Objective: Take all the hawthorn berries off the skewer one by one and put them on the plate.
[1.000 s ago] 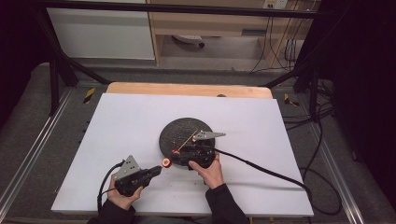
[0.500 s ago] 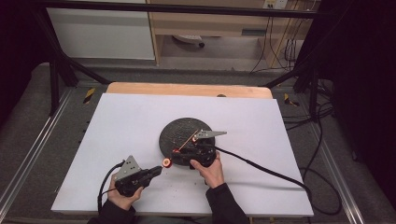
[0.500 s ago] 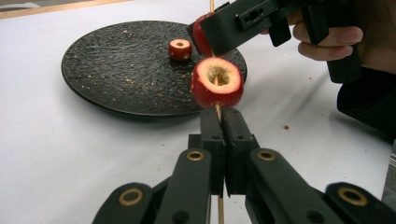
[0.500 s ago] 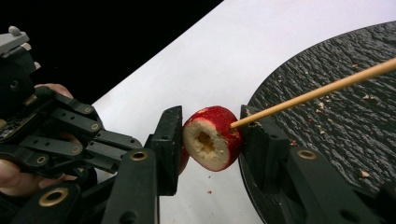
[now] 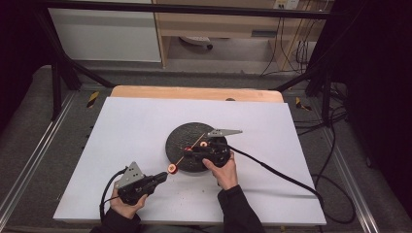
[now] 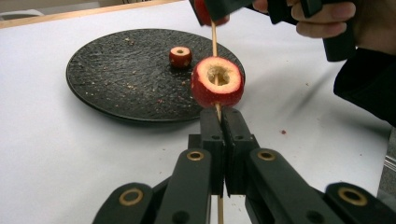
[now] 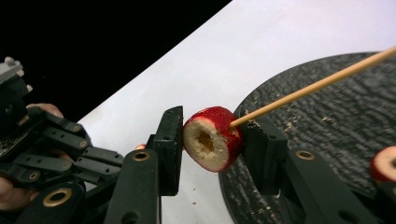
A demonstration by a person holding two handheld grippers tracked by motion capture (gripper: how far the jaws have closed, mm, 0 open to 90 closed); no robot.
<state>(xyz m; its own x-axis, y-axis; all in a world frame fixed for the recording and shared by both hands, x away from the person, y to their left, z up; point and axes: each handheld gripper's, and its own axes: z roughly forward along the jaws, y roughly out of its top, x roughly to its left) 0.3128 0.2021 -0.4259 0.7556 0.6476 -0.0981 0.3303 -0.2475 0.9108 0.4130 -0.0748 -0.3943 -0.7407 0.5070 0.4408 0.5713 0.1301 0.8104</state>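
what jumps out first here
A thin skewer is pinched in the shut left gripper, with a cored red fruit threaded on it just above the jaws. Further up the skewer, the right gripper clamps a second fruit. A third piece lies on the black plate.

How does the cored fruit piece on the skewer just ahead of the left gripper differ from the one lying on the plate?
The skewered fruit piece is threaded on the wooden skewer, which the left gripper clamps; the loose fruit piece has no stick through it. The skewered one is held up in the air, while the loose one rests on the black plate, hole facing up. Both are red-skinned with a pale, cored centre.
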